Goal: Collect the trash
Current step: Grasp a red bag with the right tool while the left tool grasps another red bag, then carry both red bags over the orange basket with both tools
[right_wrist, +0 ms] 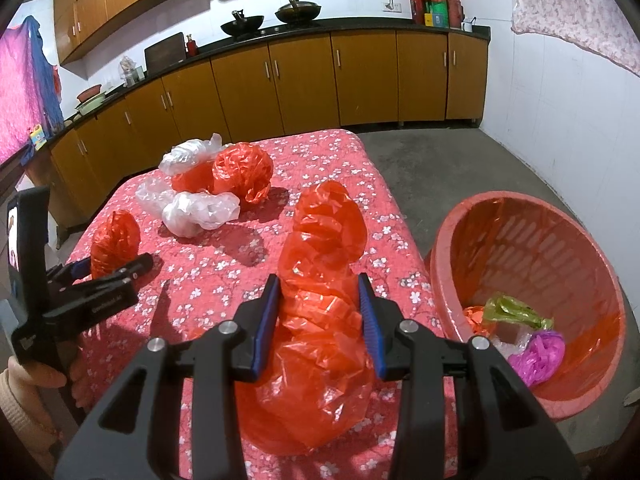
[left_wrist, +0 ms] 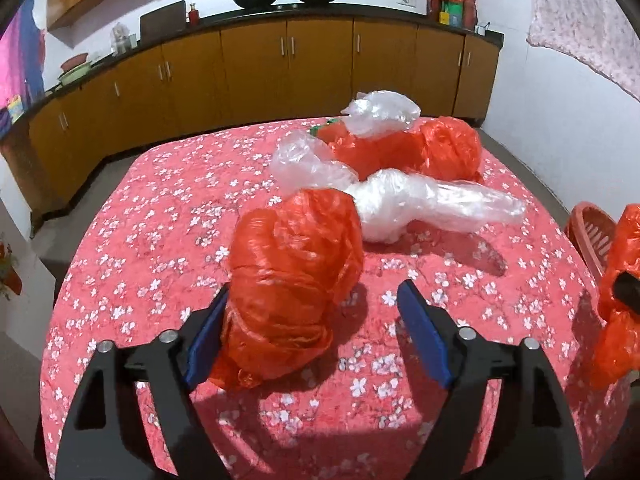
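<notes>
Right wrist view: right gripper [right_wrist: 318, 304] clamps an orange bag [right_wrist: 320, 320]; left gripper [left_wrist: 312, 312] spread around another orange bag [left_wrist: 292, 276]; three clear bags [right_wrist: 200, 210] beyond; basket [right_wrist: 520, 216] beside table [right_wrist: 224, 264].

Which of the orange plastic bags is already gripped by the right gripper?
The long crumpled orange bag between the right gripper fingers, at the table edge beside the basket. The other orange bags lie on the tablecloth ungripped.
</notes>
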A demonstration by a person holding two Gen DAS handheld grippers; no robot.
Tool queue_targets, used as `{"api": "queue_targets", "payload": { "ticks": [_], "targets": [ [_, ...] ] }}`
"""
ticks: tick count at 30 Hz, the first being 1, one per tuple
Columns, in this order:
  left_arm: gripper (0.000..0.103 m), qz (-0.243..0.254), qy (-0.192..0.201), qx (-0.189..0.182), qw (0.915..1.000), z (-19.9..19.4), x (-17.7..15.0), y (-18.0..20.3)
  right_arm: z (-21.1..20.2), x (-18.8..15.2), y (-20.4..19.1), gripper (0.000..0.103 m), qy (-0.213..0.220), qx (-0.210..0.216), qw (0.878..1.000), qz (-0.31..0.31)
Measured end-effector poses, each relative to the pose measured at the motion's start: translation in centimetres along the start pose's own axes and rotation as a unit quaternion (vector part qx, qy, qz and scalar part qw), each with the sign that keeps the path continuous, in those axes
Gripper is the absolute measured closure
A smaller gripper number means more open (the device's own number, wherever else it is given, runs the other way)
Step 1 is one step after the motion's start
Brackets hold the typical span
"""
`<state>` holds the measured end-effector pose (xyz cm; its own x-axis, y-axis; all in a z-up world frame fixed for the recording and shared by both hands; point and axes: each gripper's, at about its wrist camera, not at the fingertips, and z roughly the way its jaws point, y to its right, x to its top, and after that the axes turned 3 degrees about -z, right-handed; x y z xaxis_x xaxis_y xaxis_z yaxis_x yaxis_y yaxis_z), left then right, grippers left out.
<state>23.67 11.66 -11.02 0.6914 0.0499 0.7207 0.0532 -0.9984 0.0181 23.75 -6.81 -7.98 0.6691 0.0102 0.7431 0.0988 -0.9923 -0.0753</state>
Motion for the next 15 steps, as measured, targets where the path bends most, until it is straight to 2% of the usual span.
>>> {"api": "queue_targets", "payload": {
  "ticks": [1, 3, 8, 15],
  "targets": [
    [0.046, 0.003, 0.001, 0.003, 1.0000, 0.0, 0.1, 0.0, -0.1, 0.1, 0.1, 0.065, 0.001, 0.000, 1.000, 0.001],
    [0.056, 0.003, 0.004, 0.001, 1.0000, -0.2, 0.2, -0.3, -0.2, 0.2, 0.1, 0.065, 0.001, 0.000, 1.000, 0.001],
    [0.064, -0.002, 0.012, -0.018, 0.9998, -1.2, 0.6, -0.9, -0.3, 0.3, 0.1, 0.065, 0.004, 0.002, 1.000, 0.001],
    [0.065, 0.004, 0.042, -0.049, 0.9979, -4.0, 1.6, 0.5, -1.3, 0.4, 0.7, 0.065, 0.016, 0.002, 1.000, 0.005]
  ]
}}
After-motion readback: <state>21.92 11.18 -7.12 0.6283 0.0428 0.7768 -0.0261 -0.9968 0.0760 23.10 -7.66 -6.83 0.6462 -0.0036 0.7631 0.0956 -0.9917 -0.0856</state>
